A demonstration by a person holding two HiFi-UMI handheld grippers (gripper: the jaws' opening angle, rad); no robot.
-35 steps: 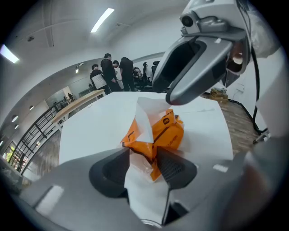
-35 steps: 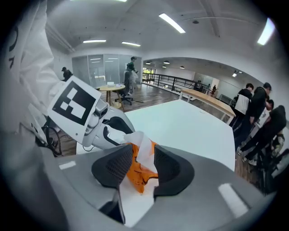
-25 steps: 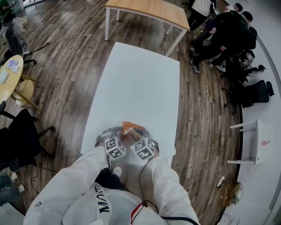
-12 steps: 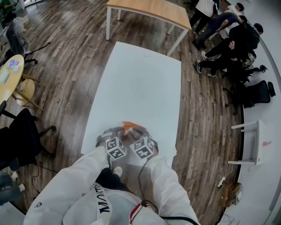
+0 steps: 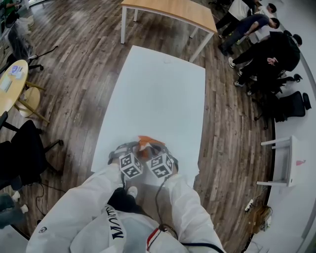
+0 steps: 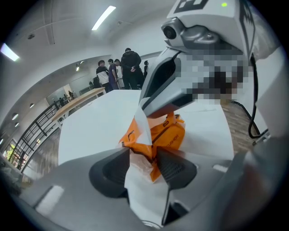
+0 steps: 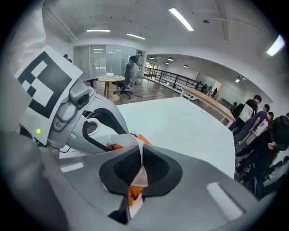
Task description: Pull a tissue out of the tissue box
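An orange tissue pack [image 5: 146, 142] lies near the front edge of the white table [image 5: 158, 94]. My left gripper [image 6: 143, 155] is shut on the pack's near end [image 6: 169, 133], its crinkled wrapper pinched between the pads. A white tissue [image 6: 143, 124] sticks up from the pack. My right gripper [image 7: 140, 168] has just been closing and now stands shut on that tissue [image 7: 141, 178], with orange wrapper [image 7: 133, 194] showing below the pads. In the head view both grippers [image 5: 137, 148] [image 5: 152, 148] meet over the pack, marker cubes side by side.
A wooden table [image 5: 173, 12] stands beyond the white table's far end. Several people [image 5: 266, 44] gather at the back right. A round table [image 5: 12, 84] and a black chair [image 5: 24, 153] are on the left, a white stand [image 5: 284, 160] on the right.
In the head view both grippers and the pack stay where they were. The people at the back right have shifted about.
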